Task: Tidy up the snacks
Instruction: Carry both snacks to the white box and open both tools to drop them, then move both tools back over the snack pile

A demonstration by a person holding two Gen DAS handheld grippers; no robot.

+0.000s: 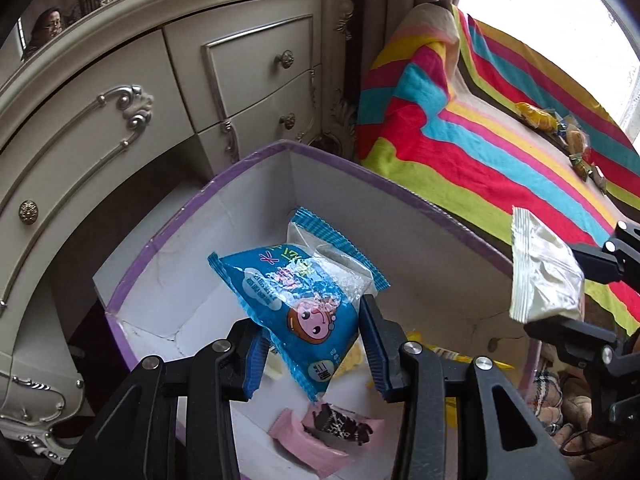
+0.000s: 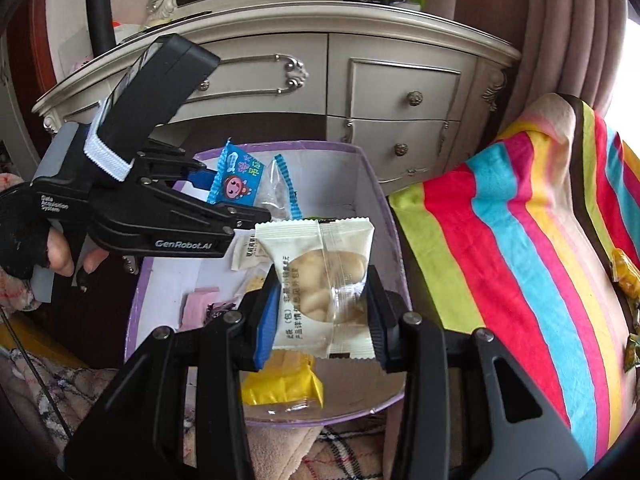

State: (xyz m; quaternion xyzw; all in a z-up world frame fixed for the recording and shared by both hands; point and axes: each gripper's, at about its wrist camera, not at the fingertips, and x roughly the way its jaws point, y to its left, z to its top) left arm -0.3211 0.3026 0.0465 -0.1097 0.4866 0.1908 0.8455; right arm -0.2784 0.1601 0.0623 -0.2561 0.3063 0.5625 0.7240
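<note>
The left gripper (image 1: 316, 344) clamps a blue packet (image 1: 296, 296) above the purple-rimmed box (image 1: 240, 168). The right gripper (image 2: 324, 320) clamps a white packet (image 2: 320, 280) over the same box, where a yellow packet (image 2: 280, 388) and pink packet (image 1: 312, 444) lie. Striped blanket (image 1: 460, 128) beside carries more snacks (image 1: 536, 116).

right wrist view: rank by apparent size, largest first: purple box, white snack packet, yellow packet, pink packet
1. purple box
2. white snack packet, held in the right gripper close to the lens, so it looks inflated
3. yellow packet
4. pink packet, partly hidden, so its rank below the yellow one is unsure
</note>
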